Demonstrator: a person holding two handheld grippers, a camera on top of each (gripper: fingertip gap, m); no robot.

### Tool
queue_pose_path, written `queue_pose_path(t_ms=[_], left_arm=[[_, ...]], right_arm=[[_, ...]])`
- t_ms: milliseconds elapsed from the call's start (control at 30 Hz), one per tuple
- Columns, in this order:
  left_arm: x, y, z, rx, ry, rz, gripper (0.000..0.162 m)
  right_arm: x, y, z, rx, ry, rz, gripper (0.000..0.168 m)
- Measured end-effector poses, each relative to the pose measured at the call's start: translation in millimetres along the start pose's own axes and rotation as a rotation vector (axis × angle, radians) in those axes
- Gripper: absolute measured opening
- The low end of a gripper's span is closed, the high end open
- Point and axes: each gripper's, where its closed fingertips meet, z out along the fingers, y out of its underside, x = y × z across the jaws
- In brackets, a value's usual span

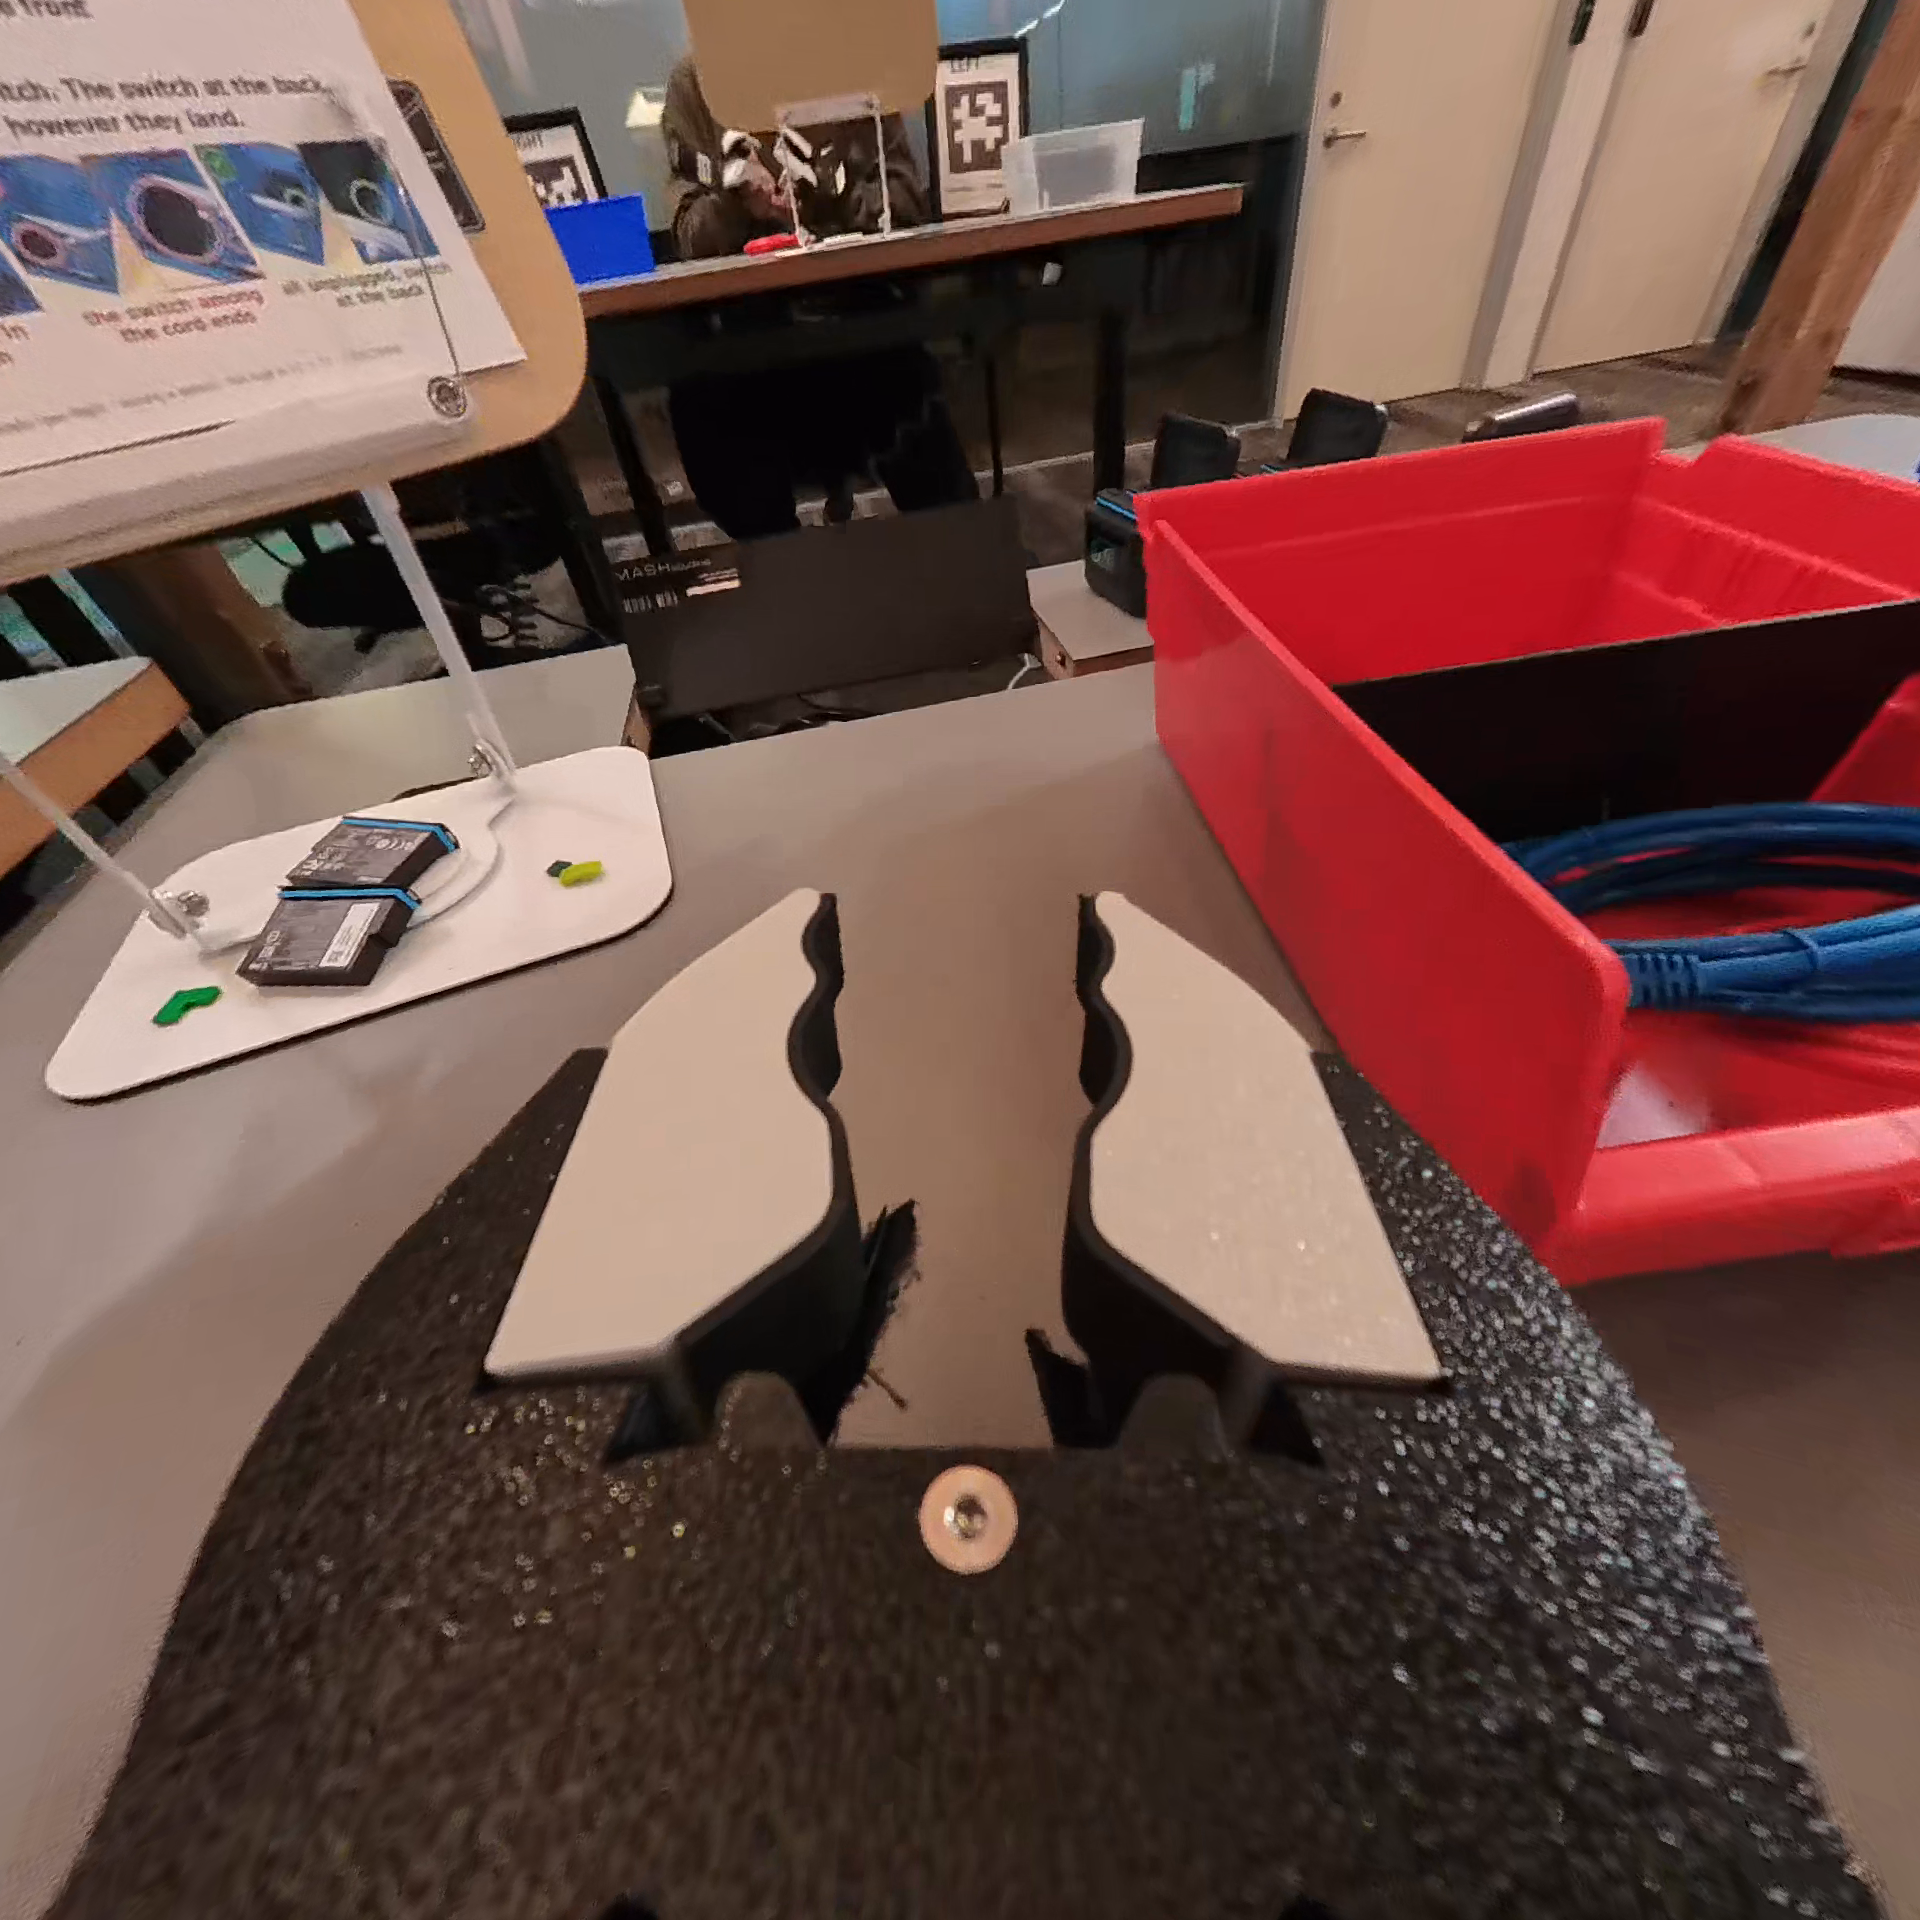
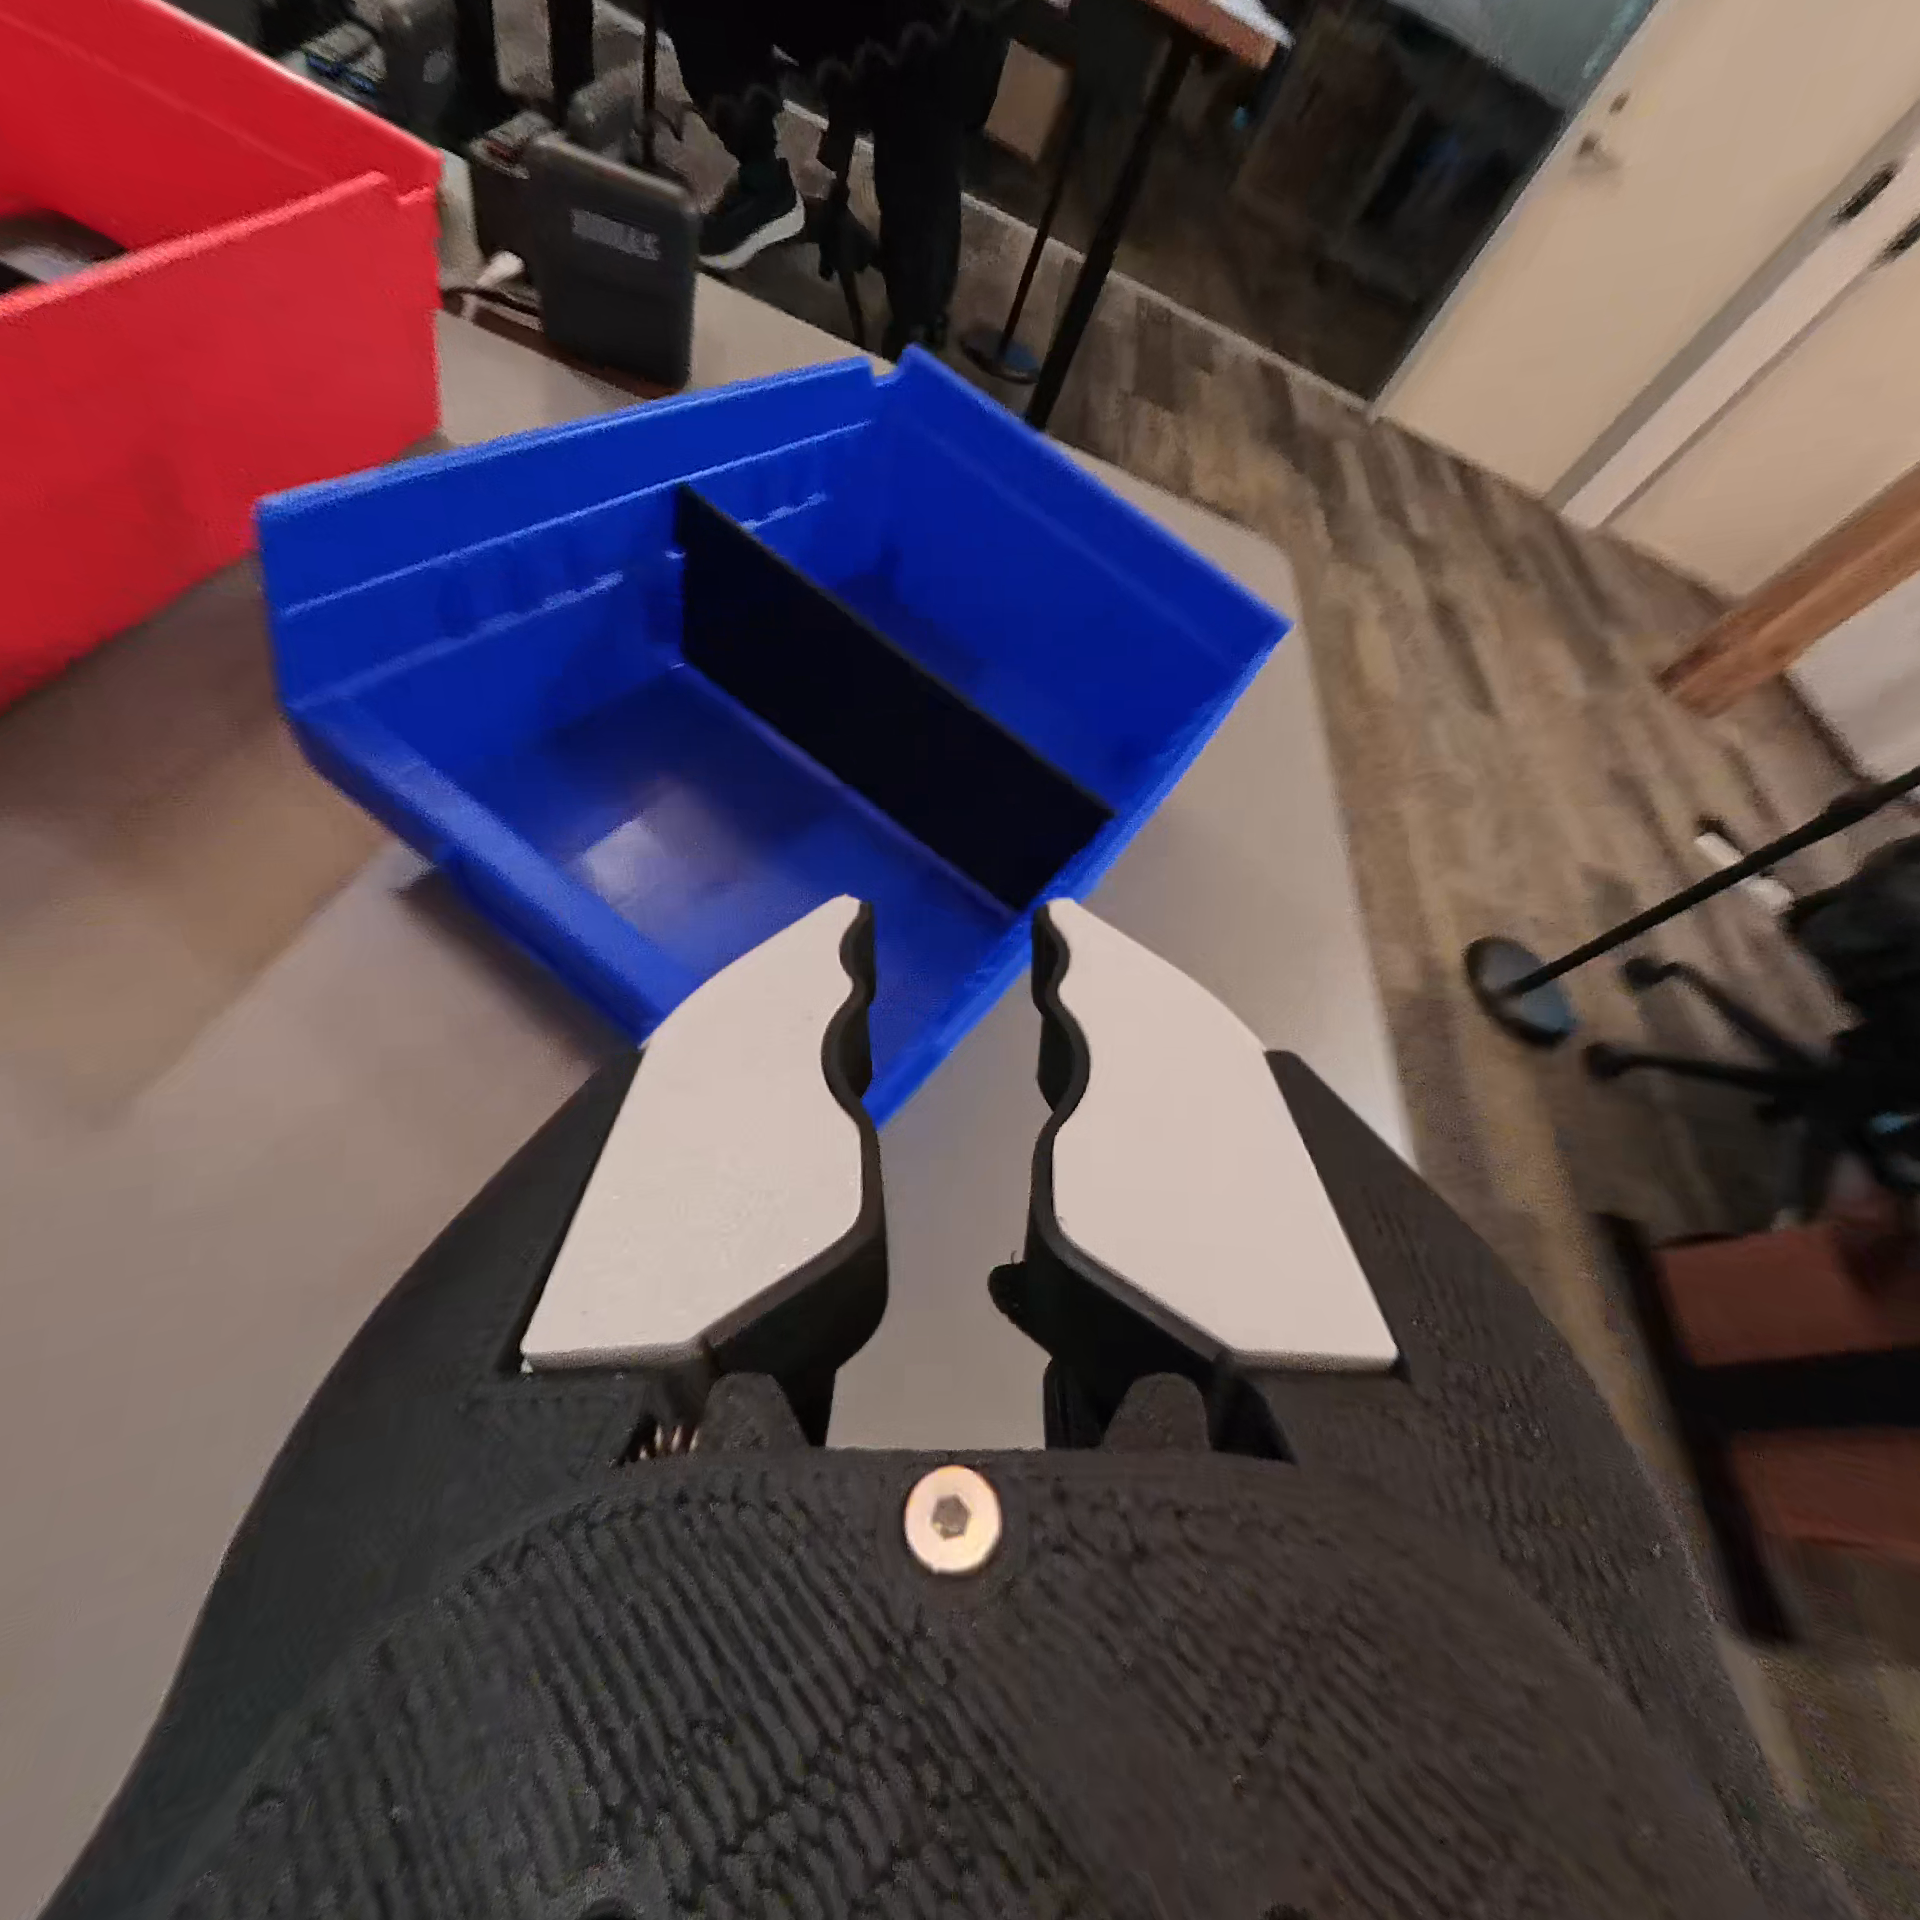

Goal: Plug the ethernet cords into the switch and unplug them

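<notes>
My left gripper (image 1: pixel 956 909) is open and empty above the grey table (image 1: pixel 935 810). To its right stands a red bin (image 1: pixel 1382 904) with a black divider (image 1: pixel 1621 717) and a coil of blue cable (image 1: pixel 1766 935) in its near compartment. My right gripper (image 2: pixel 951 914) is open and empty, just above the near corner of a blue bin (image 2: pixel 436 582). The blue bin has a black divider (image 2: pixel 883 707) and both its compartments look empty. The red bin also shows in the right wrist view (image 2: pixel 208 343), left of the blue bin.
A white stand base (image 1: pixel 582 831) at the left carries two black battery packs (image 1: pixel 353 894), small green pieces (image 1: pixel 187 1003) and an instruction sheet on a board (image 1: pixel 208 208). The table's right edge drops to carpet (image 2: pixel 1507 675). A person sits at a far desk (image 1: pixel 935 249). Tip to tip, the grippers are about 55 cm apart.
</notes>
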Motion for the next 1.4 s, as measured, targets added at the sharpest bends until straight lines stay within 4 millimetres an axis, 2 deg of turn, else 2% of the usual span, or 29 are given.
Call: queue_pose_path(t_ms=[67, 133, 267, 367, 433, 500, 533, 600, 700, 800, 900, 967, 1033, 1100, 1133, 1233, 1333, 1400], left_arm=[[4, 5, -3, 0.009, 0.004, 0.039, 0.043], [13, 11, -10, -0.009, 0.049, 0.039, 0.042], [20, 16, -26, 0.010, 0.084, 0.035, 0.043], [24, 17, -27, -0.022, 0.120, 0.035, 0.047], [27, 17, -26, -0.024, 0.140, 0.014, 0.048], [33, 18, -23, -0.032, 0.183, -0.028, 0.051], [36, 20, -21, -0.038, 0.196, -0.052, 0.058], [33, 23, -16, -0.058, 0.169, -0.082, 0.084], [29, 25, -12, -0.084, 0.148, -0.084, 0.110], [29, 24, -10, -0.074, 0.157, -0.109, 0.110], [28, 29, -9, -0.074, 0.145, -0.105, 0.103], [29, 35, -7, -0.091, 0.139, -0.097, 0.102], [32, 39, -5, -0.104, 0.143, -0.092, 0.102], [34, 39, -4, -0.096, 0.145, -0.089, 0.098], [34, 39, -4, -0.087, 0.142, -0.085, 0.095], [31, 35, -5, -0.055, 0.121, -0.066, 0.089], [29, 32, -7, -0.028, 0.112, -0.060, 0.083], [26, 30, -9, -0.014, 0.103, -0.059, 0.081]], right_arm=[[-11, 8, 1, -0.001, -0.004, 0.072, 0.032], [-13, 7, 3, 0.021, 0.027, 0.129, 0.034], [-3, 15, 11, -0.064, 0.154, 0.156, 0.040], [-17, 31, 19, -0.171, 0.141, 0.195, 0.039], [-23, 35, 20, -0.178, 0.175, 0.192, 0.039], [-17, 37, 20, -0.181, 0.246, 0.173, 0.032], [-14, 37, 21, -0.182, 0.267, 0.175, 0.030], [-7, 39, 23, -0.206, 0.292, 0.179, 0.028], [2, 49, 30, -0.266, 0.302, 0.161, 0.030], [8, 65, 40, -0.326, 0.270, 0.163, 0.030], [28, 66, 49, -0.320, 0.294, 0.150, 0.030], [46, 68, 52, -0.333, 0.349, 0.122, 0.037], [53, 56, 45, -0.297, 0.376, 0.118, 0.038], [34, 21, 32, -0.141, 0.316, 0.139, 0.038], [13, 0, 26, -0.051, 0.238, 0.155, 0.037], [-79, -54, 12, 0.158, -0.103, 0.217, 0.034], [-166, -74, 18, 0.174, -0.372, 0.236, 0.040], [-204, -83, 29, 0.171, -0.442, 0.202, 0.046]])
